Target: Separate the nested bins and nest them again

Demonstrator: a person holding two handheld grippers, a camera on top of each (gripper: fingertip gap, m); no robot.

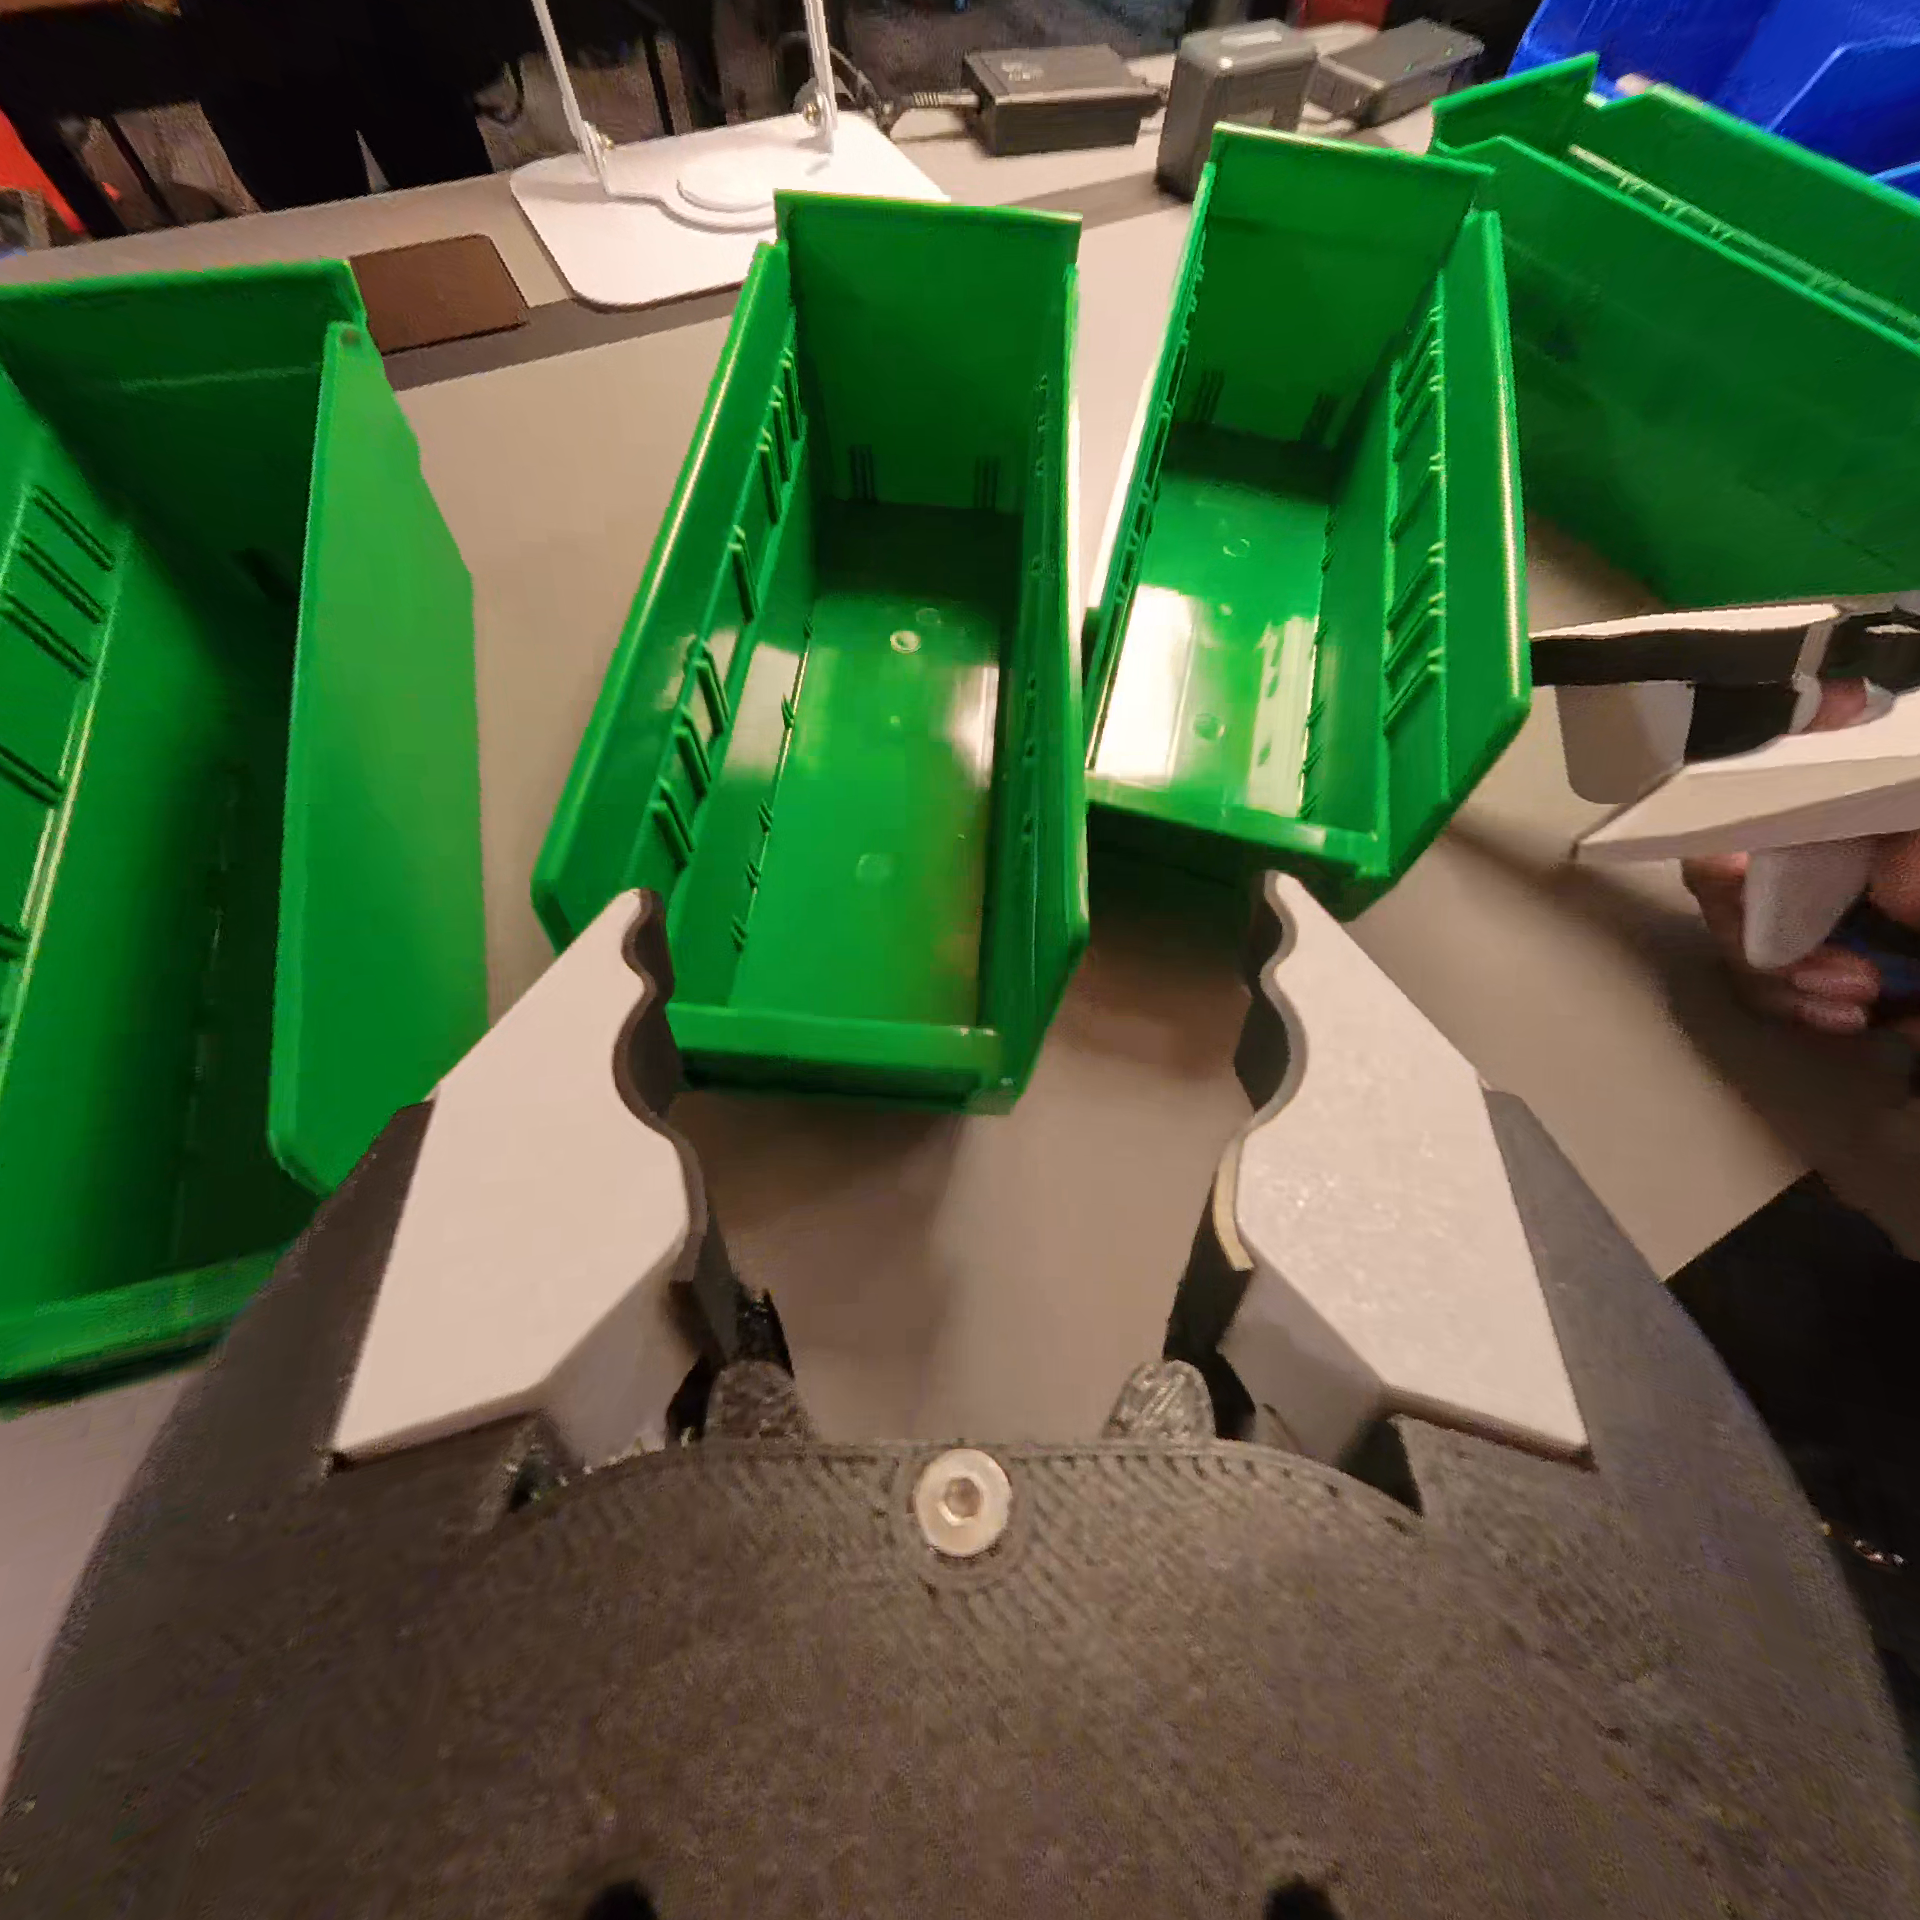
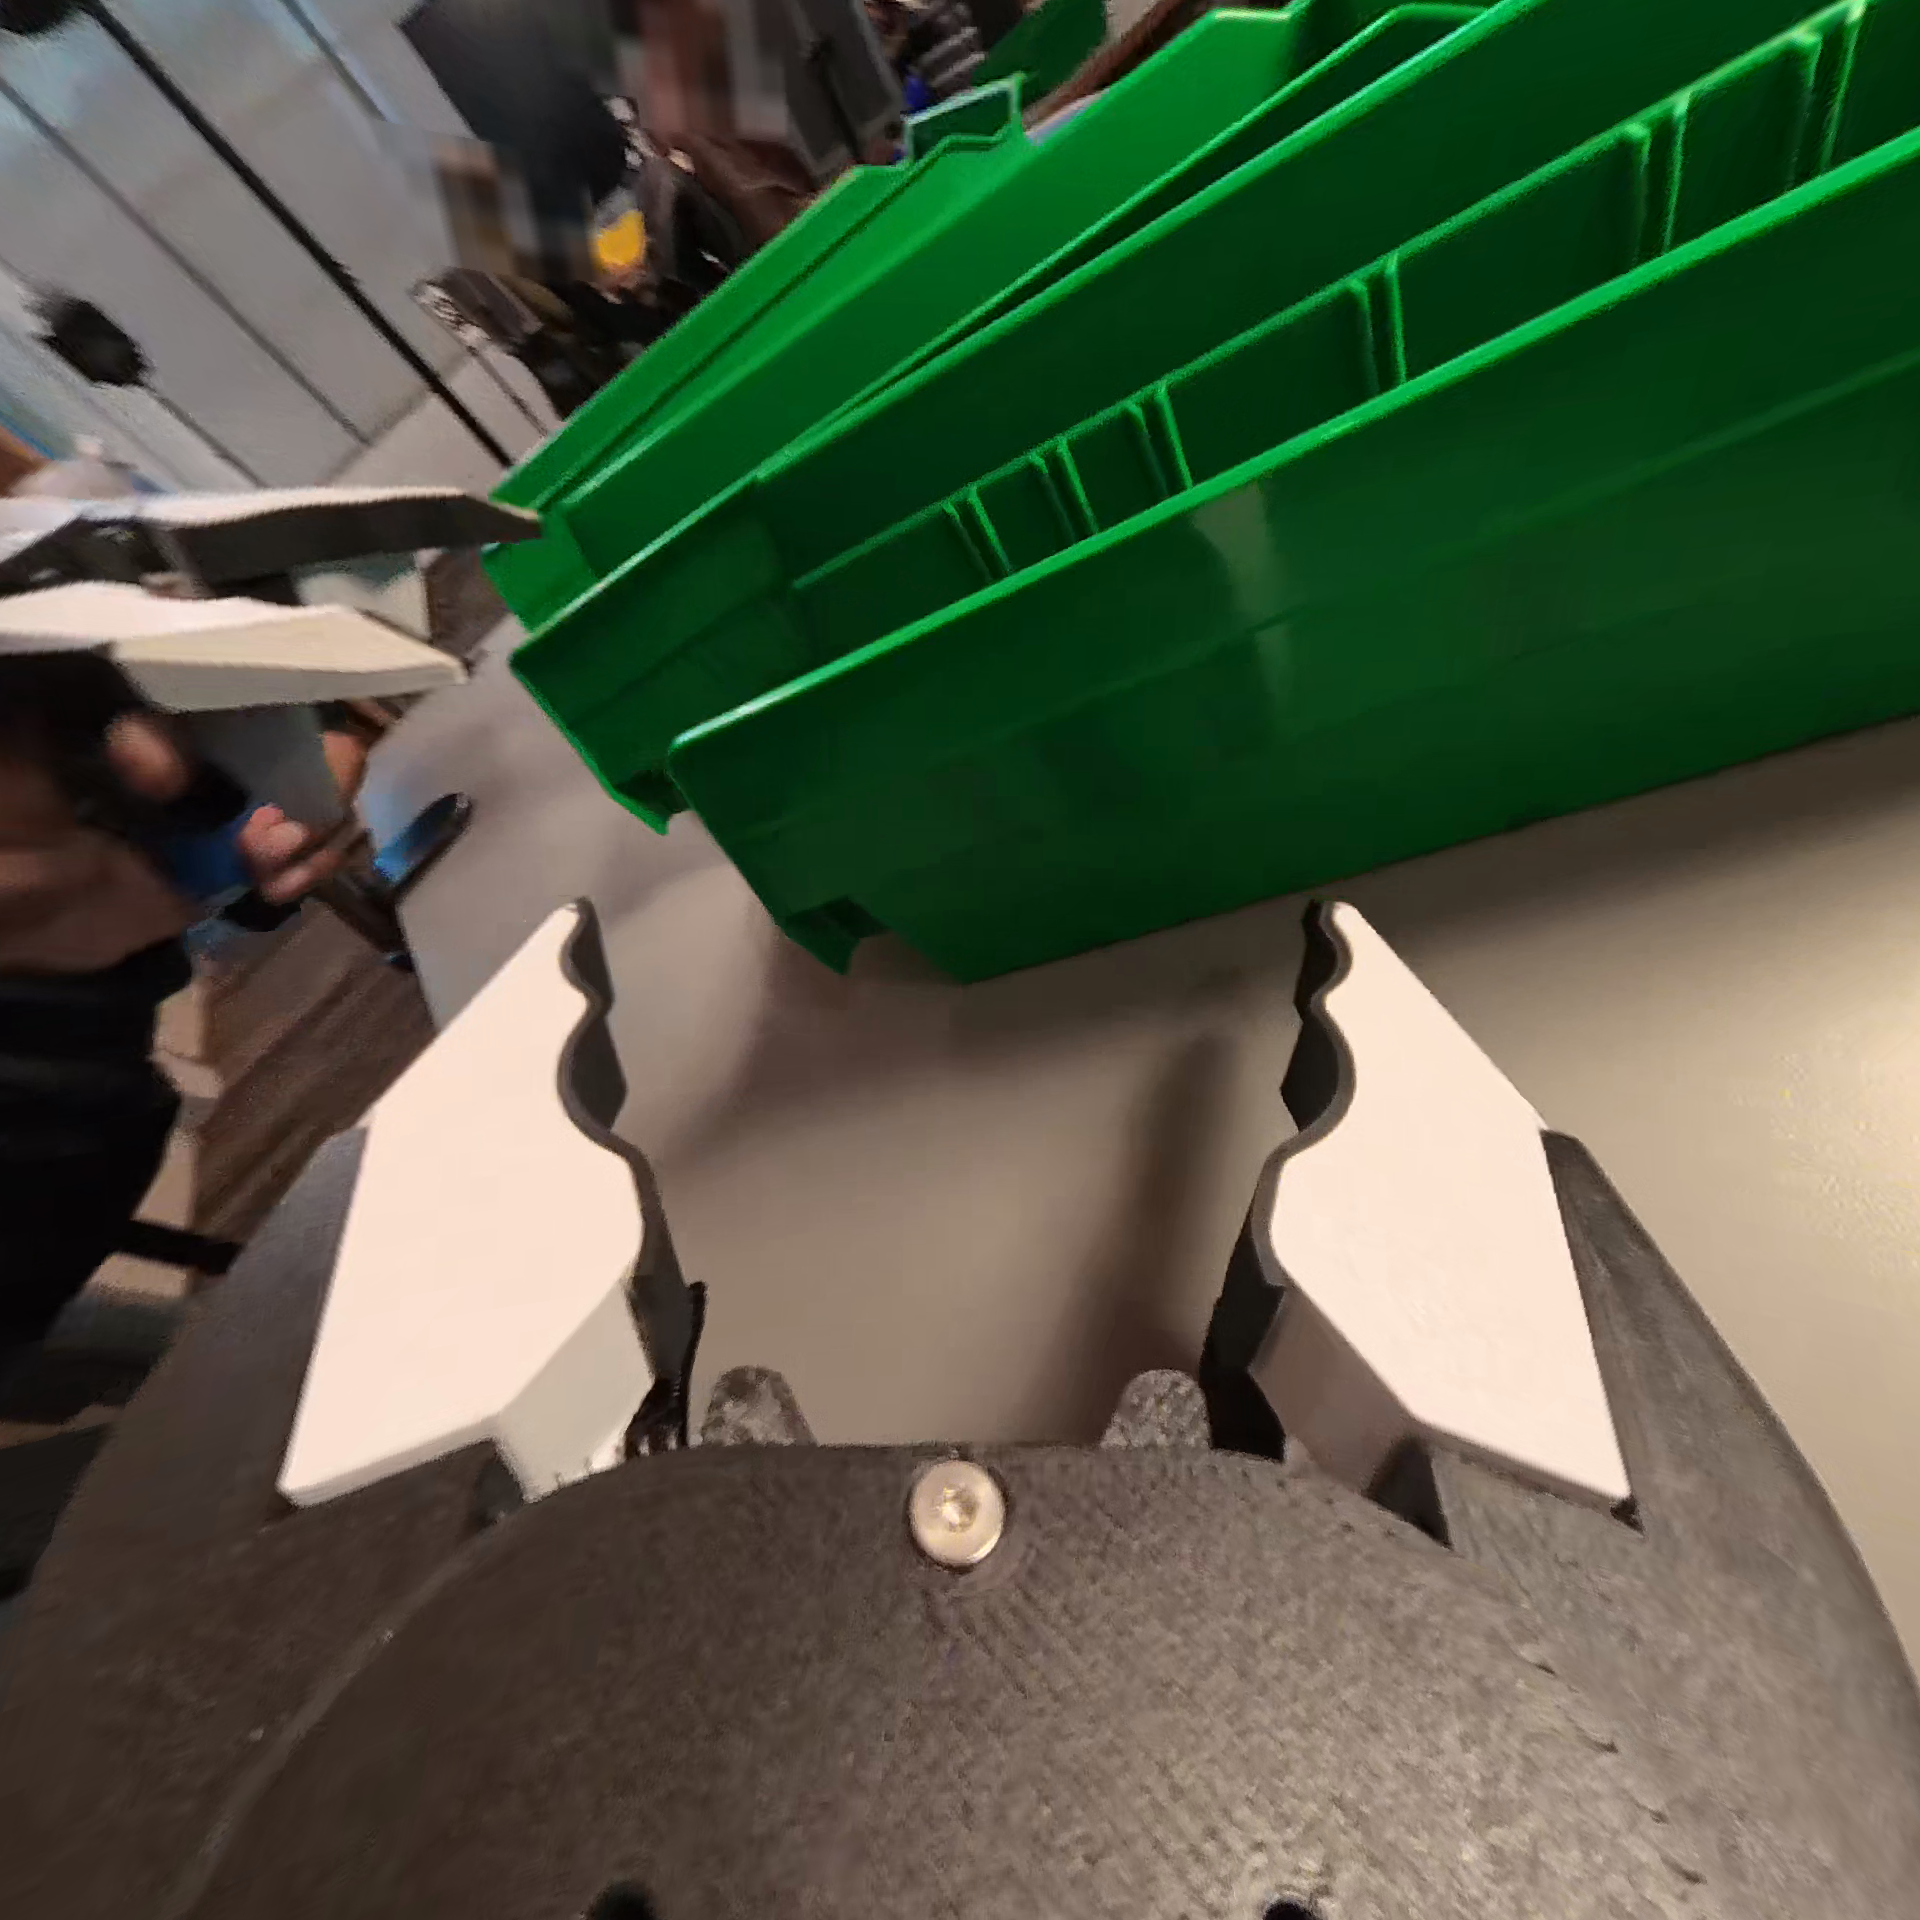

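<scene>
Looks like a workroom or lab, not a home. A big grey table (image 1: 582, 488) with many green plastic storage bins (image 1: 873, 665) set out in a row. Behind the bins, at the far edge of the table, black power bricks (image 1: 1060, 94) with cables and a white stand base (image 1: 717, 197). Past the table, pale wall panels (image 2: 208, 260) with dark lines, and blurry people and clutter farther back.
</scene>
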